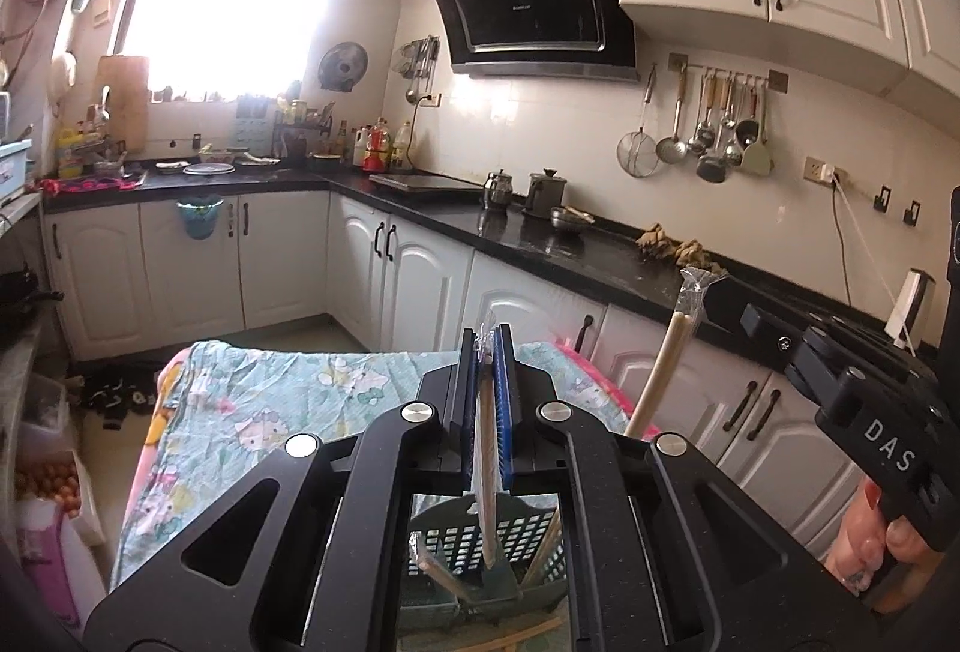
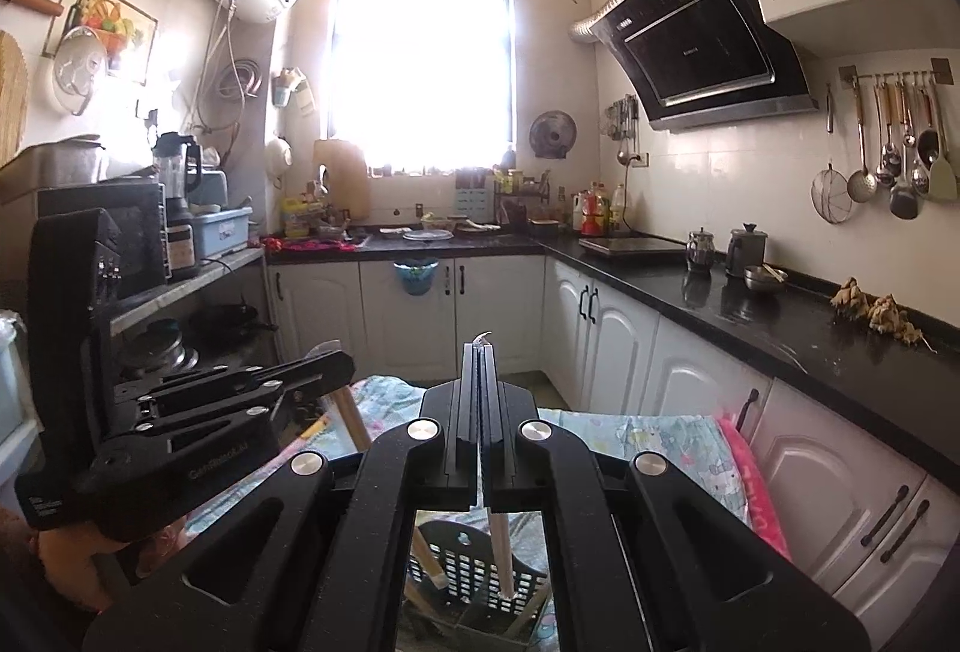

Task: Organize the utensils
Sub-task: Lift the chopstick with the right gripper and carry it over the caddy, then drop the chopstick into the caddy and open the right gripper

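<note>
At six o'clock in the left wrist view, the left hand-held gripper (image 1: 487,352) has its jaws nearly together, clamped on a wrapped utensil (image 1: 487,448) whose long axis runs from twelve down to six, its lower end hanging into a dark slotted basket (image 1: 480,544). Toward three o'clock, the right hand-held gripper (image 1: 729,301), marked "DAS", grips another wrapped utensil (image 1: 663,370) with a pale wooden handle slanting from one o'clock down to seven. The cloth-covered desk (image 1: 270,388) lies beneath. A hand (image 1: 864,550) shows at four o'clock.

At six o'clock in the right wrist view, the right hand-held gripper (image 2: 483,370) is pinched tight on its utensil (image 2: 499,550), which points almost straight down into the basket (image 2: 474,562). At nine o'clock the left hand-held gripper (image 2: 324,370), lettered "GenRobot.AI", holds its utensil (image 2: 351,418) slanting downward.
</note>
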Motion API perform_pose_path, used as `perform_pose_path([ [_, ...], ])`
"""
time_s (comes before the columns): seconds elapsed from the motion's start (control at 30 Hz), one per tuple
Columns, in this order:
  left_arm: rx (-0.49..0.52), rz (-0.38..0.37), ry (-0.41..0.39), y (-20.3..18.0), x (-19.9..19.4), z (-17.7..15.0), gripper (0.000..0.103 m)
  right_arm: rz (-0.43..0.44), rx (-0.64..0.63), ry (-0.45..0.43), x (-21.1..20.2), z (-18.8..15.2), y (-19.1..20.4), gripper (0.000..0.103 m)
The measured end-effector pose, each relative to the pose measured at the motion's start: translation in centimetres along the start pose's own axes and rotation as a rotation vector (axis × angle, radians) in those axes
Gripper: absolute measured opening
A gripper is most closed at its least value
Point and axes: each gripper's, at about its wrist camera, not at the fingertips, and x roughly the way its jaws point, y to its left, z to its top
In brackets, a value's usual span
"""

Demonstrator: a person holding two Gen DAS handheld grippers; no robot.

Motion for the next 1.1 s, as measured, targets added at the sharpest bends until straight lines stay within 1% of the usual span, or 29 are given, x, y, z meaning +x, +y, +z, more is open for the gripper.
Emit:
perform_pose_path([
  [0.17,-0.013,0.015,0.014,0.3,1.5,-1.3,0.003,0.000,0.020,0.031,1.3,-1.7,-0.7,0.001],
  [0.43,-0.030,-0.010,0.039,0.6,3.1,-4.0,0.003,0.004,0.022,0.102,3.8,-4.5,-0.5,0.001],
  [0.6,-0.035,-0.011,0.098,0.6,4.5,-5.5,0.003,-0.011,0.043,0.173,5.3,-6.3,-0.9,0.001],
  [0.7,-0.036,-0.009,0.120,0.6,4.8,-6.2,0.003,-0.028,0.065,0.223,5.9,-7.6,-1.4,0.001],
  [0.73,-0.037,-0.010,0.128,0.7,4.8,-6.3,0.008,-0.028,0.075,0.238,6.1,-8.0,-1.5,0.001],
  [0.77,-0.040,-0.012,0.131,0.7,4.7,-6.5,0.017,-0.033,0.080,0.249,6.2,-8.3,-1.7,0.001],
  [0.83,-0.044,-0.015,0.132,0.8,4.4,-6.5,0.028,-0.039,0.091,0.264,6.1,-8.8,-2.1,0.003],
  [0.87,-0.046,-0.013,0.132,0.9,4.2,-6.5,0.030,-0.040,0.098,0.267,6.0,-9.0,-2.3,0.010],
  [0.9,-0.046,-0.012,0.133,0.9,4.2,-6.5,0.030,-0.044,0.103,0.267,5.9,-9.1,-2.3,0.020],
  [0.93,-0.048,-0.010,0.133,1.0,3.9,-6.5,0.032,-0.046,0.110,0.264,5.7,-9.2,-2.4,0.024],
  [1.03,-0.059,-0.011,0.128,1.3,3.3,-6.5,0.041,-0.050,0.117,0.263,5.0,-9.4,-2.6,0.026],
  [1.1,-0.067,-0.014,0.126,1.4,2.8,-6.5,0.044,-0.057,0.122,0.260,4.6,-9.4,-2.7,0.031],
])
